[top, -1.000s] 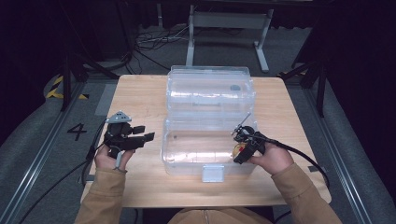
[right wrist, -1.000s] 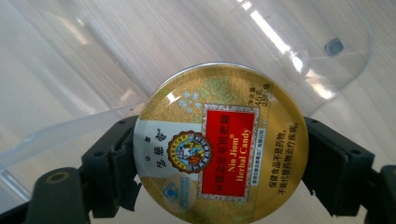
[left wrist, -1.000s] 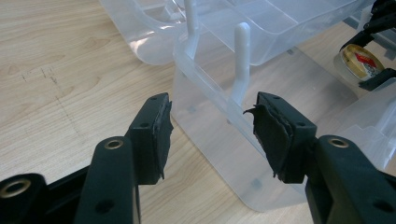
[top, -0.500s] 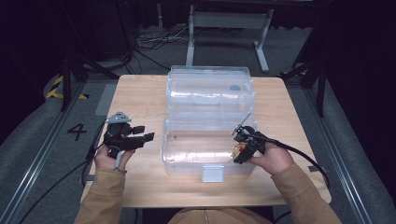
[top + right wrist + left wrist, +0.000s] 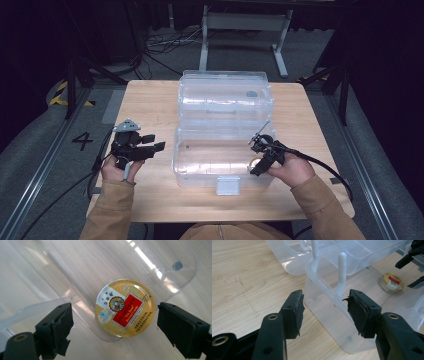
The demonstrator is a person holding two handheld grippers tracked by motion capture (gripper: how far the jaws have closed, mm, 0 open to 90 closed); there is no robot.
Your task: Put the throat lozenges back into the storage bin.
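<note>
A clear plastic box (image 5: 186, 150) stands open on the wooden table, its lid (image 5: 225, 95) folded back behind it. A round gold tin (image 5: 125, 307) with a red label lies flat on the box floor near the right end (image 5: 254, 162). My right gripper (image 5: 116, 317) hangs over it inside the box (image 5: 257, 161). Its jaws have just been opening and stand open on either side of the tin, with gaps between pads and tin. My left gripper (image 5: 324, 310) is open just outside the box's left wall (image 5: 324, 290), nothing between its pads (image 5: 156, 142).
A white latch (image 5: 226, 186) hangs on the box's front wall. Bare table (image 5: 150, 105) lies left of the box. In the left gripper view the tin (image 5: 391, 281) and the right gripper (image 5: 412, 267) show through the box. Cables trail off both hands.
</note>
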